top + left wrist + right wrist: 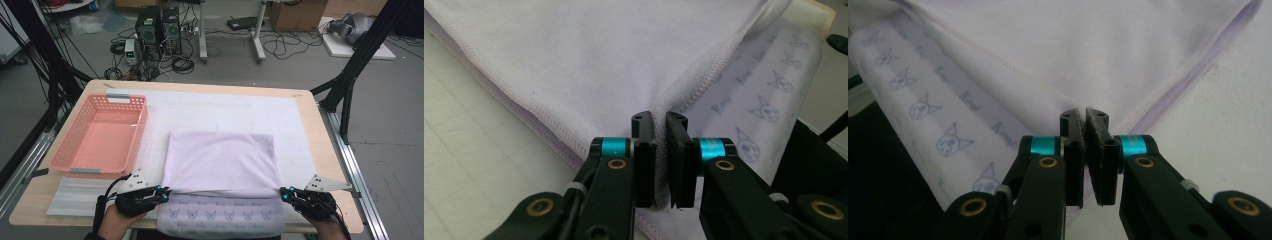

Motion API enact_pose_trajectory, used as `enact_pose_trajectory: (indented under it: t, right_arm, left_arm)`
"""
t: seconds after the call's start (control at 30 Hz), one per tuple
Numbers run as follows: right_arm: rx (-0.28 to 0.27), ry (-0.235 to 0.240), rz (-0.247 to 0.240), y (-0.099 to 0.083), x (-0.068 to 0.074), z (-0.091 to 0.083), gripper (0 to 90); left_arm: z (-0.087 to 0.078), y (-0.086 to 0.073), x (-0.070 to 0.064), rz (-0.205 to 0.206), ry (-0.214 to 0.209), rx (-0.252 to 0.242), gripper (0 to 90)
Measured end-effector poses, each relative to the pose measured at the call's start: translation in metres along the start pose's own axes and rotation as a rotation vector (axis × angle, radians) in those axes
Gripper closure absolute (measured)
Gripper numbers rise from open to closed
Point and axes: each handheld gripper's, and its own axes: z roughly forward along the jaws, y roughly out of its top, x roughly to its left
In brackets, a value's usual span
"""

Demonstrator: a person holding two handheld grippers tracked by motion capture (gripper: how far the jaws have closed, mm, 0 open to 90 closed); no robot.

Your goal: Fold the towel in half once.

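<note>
Here is the towel [220,160], pale lilac, folded over on itself and lying at the near edge of the counter [310,107], roughly midway along it; the folded top layer is plain, with a stitched hem, and below it along the near edge runs a strip printed with little cat-like faces and some lettering, which hangs slightly over the counter's edge; the left tool [165,191] pinches the near left corner of the folded layer, jaws nearly closed with cloth bunched between them, plain to see in the left gripper view [660,120]; the right tool [284,192] does the same at the near right corner, jaws drawn close on the hem in the right gripper view [1084,116]; both hands come in from the bottom of the high view and are cut off there; the lettering on the print is too small to read; how many layers lie under the fold cannot be told; a white mat [200,107] covers most of the counter under the towel; a pink basket [136,125] sits at the left edge, just beside the towel and apart from it; computer towers [160,27] and cables [285,47] stand on the floor beyond the far edge.
</note>
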Motion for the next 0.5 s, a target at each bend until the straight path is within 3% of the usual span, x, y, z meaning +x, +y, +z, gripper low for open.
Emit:
enact_pose_trajectory:
  t: [0.03, 0.07, 0.1, 0.17, 0.33, 0.43, 0.5]
  right_arm:
    - [0.006, 0.001, -0.003, -0.001, 0.000, 0.001, 85.5]
    - [0.008, -0.001, 0.002, -0.001, -0.001, 0.002, 84.2]
    - [0.008, -0.004, 0.002, -0.001, -0.001, 0.002, 78.8]
    - [-0.018, -0.022, 0.035, 0.001, -0.004, 0.001, 68.9]
    - [-0.064, -0.087, 0.074, 0.010, -0.015, 0.003, 65.9]
    - [-0.047, -0.092, 0.071, 0.016, -0.018, 0.015, 66.5]
    - [-0.011, -0.095, 0.036, 0.020, -0.017, 0.029, 66.7]
  left_arm:
    - [0.001, 0.001, 0.001, -0.010, 0.001, -0.004, 75.8]
    - [0.001, 0.002, 0.002, -0.023, 0.017, -0.015, 64.7]
    - [0.001, 0.004, 0.003, -0.035, 0.035, -0.026, 53.8]
    - [-0.001, 0.009, 0.006, -0.056, 0.066, -0.068, 44.1]
    - [-0.002, 0.026, 0.016, -0.073, 0.117, -0.138, 41.9]
    - [0.007, 0.034, 0.021, -0.065, 0.142, -0.138, 42.0]
    - [0.015, 0.038, 0.024, -0.068, 0.156, -0.138, 42.1]
